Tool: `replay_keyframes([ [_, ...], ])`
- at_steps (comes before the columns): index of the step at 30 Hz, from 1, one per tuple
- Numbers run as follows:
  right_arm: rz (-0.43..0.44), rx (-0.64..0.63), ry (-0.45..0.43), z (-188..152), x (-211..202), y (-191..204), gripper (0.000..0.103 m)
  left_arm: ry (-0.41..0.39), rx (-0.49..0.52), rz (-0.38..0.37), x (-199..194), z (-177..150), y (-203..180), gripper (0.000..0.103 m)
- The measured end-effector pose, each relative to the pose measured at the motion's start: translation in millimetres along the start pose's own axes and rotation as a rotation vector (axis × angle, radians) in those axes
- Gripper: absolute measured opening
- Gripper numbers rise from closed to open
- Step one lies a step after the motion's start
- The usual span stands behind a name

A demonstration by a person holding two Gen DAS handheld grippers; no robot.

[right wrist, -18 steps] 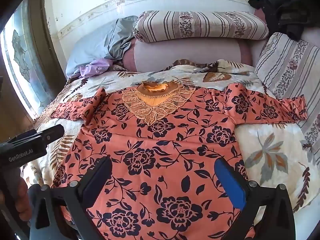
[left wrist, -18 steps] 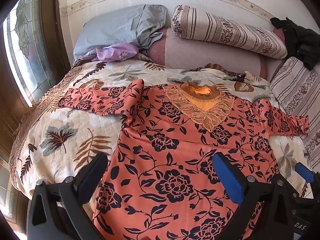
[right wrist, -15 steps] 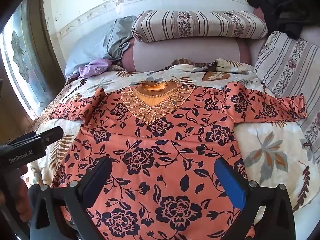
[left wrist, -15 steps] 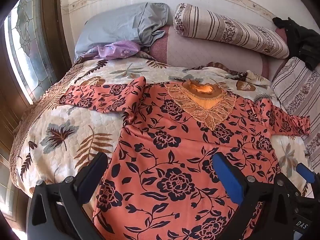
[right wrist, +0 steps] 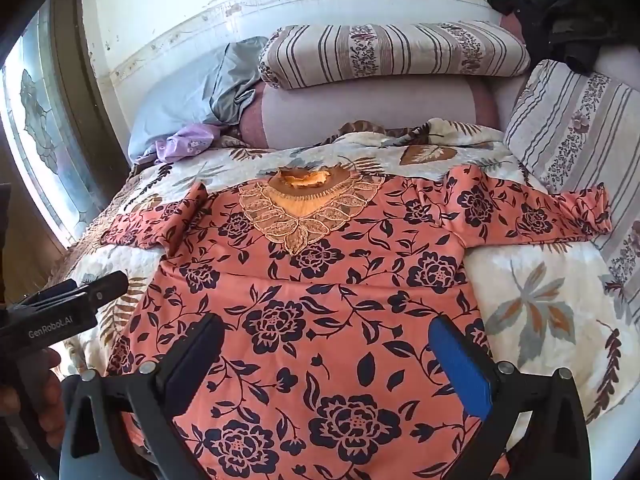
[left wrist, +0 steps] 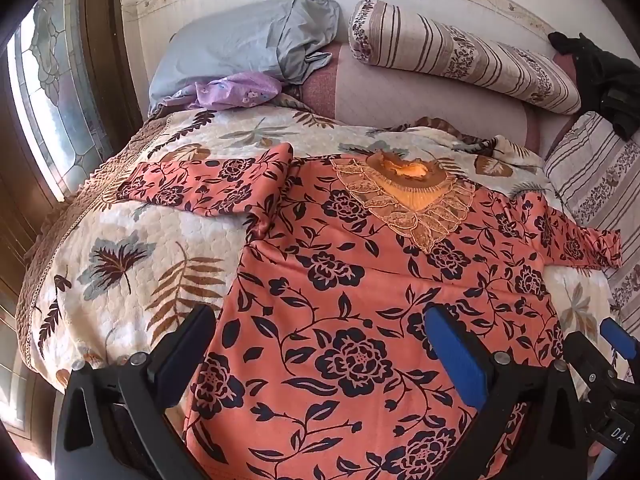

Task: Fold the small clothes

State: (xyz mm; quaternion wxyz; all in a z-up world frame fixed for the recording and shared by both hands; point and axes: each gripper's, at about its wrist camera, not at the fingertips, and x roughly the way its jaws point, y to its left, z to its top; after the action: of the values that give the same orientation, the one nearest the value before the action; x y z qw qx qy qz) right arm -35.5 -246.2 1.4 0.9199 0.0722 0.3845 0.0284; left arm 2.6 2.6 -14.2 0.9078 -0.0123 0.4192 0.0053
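Floral top point(left wrist: 360, 300) spread flat, front up, on the quilted bed point(left wrist: 132, 248), collar point(left wrist: 408, 188) toward 12 o'clock, sleeves out to 9 and 3 o'clock. Left gripper point(left wrist: 320, 344) and right gripper point(right wrist: 324, 350) hang above the top's lower body, fingers point(left wrist: 456, 352) spread wide, nothing between them. Striped pillows point(right wrist: 392, 54) and a grey pillow point(left wrist: 240, 44) lie at 12 o'clock; a window point(left wrist: 44, 92) stands at 9 o'clock.

The dress point(right wrist: 320, 320) is salmon-orange with dark navy roses and leaves, its collar point(right wrist: 306, 204) gold lace. The bedspread point(right wrist: 540, 300) is cream with brown and grey leaves. The bolster point(right wrist: 392, 54) is beige with brown stripes.
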Motion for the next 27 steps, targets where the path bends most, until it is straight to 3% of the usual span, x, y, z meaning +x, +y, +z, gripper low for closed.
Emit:
replay_keyframes([
  [27, 0.013, 0.014, -0.003, 3.5, 6.6, -0.4, 0.103, 0.010, 0.021, 0.005, 5.8, -1.4, -5.2, 0.103],
])
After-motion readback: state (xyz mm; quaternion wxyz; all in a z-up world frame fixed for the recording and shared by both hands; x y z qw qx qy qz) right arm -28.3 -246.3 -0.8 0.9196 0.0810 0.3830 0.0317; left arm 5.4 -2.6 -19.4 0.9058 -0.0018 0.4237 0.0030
